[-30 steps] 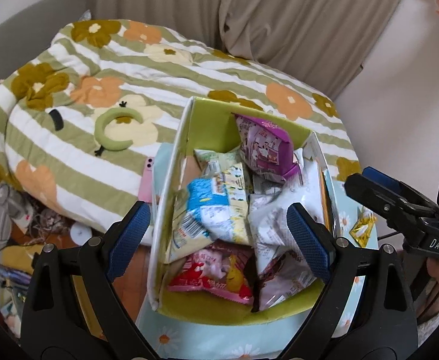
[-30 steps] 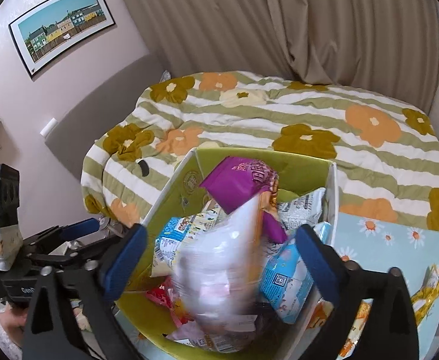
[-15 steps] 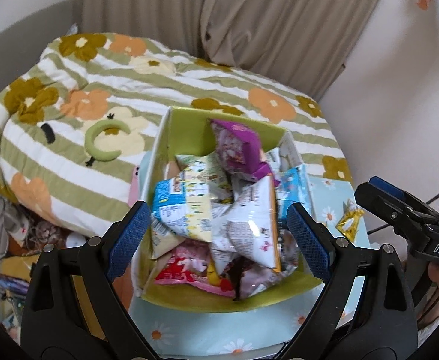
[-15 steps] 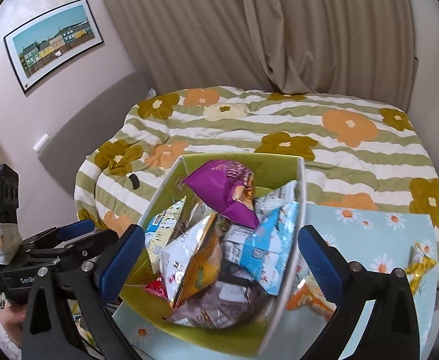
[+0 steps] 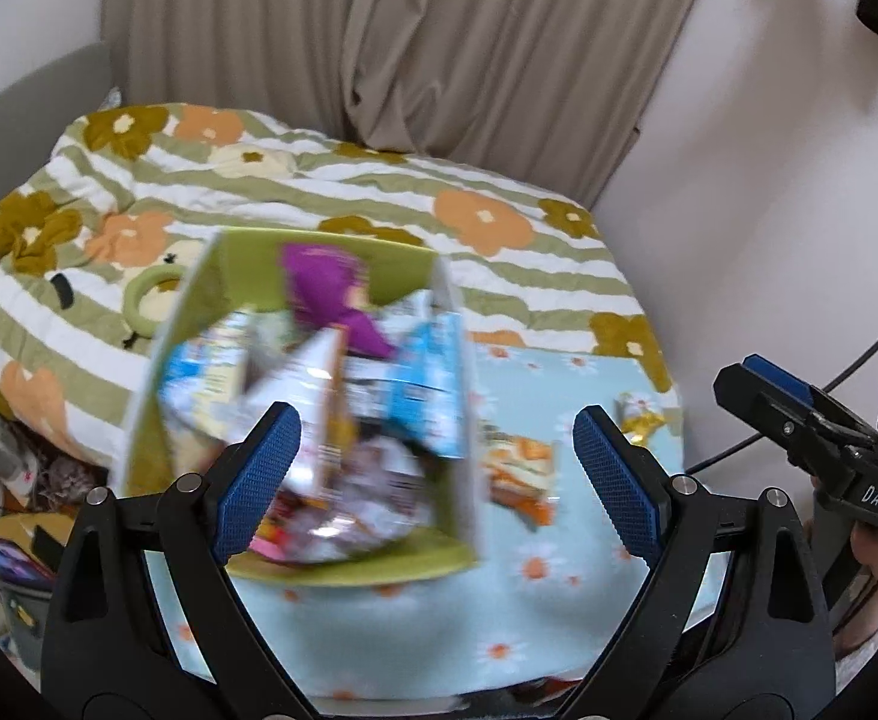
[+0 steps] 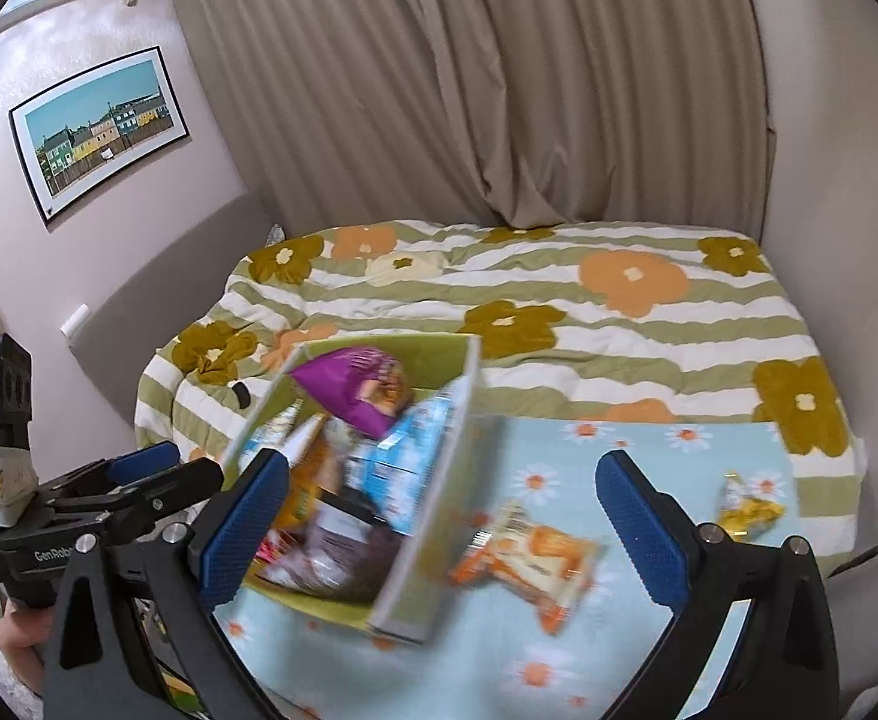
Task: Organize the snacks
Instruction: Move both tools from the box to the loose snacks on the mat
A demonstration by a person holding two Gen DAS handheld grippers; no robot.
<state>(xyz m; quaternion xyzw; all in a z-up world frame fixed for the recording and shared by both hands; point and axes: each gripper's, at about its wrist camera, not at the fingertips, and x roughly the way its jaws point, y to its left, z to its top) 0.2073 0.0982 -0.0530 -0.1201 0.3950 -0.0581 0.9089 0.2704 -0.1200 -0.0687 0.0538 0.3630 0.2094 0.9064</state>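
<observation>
A green-lined cardboard box (image 5: 240,276) (image 6: 432,354) stands on the light-blue daisy cloth, piled with snack bags. A purple bag (image 5: 330,294) (image 6: 348,384) lies at the back and blue-and-white bags beside it. An orange packet (image 5: 523,468) (image 6: 529,564) lies on the cloth right of the box. A small yellow wrapped snack (image 5: 643,420) (image 6: 745,504) lies farther right. My left gripper (image 5: 435,420) hangs open above the box's near right corner, holding nothing. My right gripper (image 6: 445,462) is open and empty above the box's right wall and the orange packet. The picture is blurred by motion.
The daisy cloth (image 5: 378,630) covers a small table against a bed with a striped flower quilt (image 6: 619,324). Beige curtains (image 6: 499,90) hang behind, and a framed picture (image 6: 96,132) is on the left wall. Clutter lies low at the left (image 5: 6,540).
Both grippers pulled back and up, so the box looks smaller and more cloth shows. The pale bag between the right fingers a second ago now lies in the box.
</observation>
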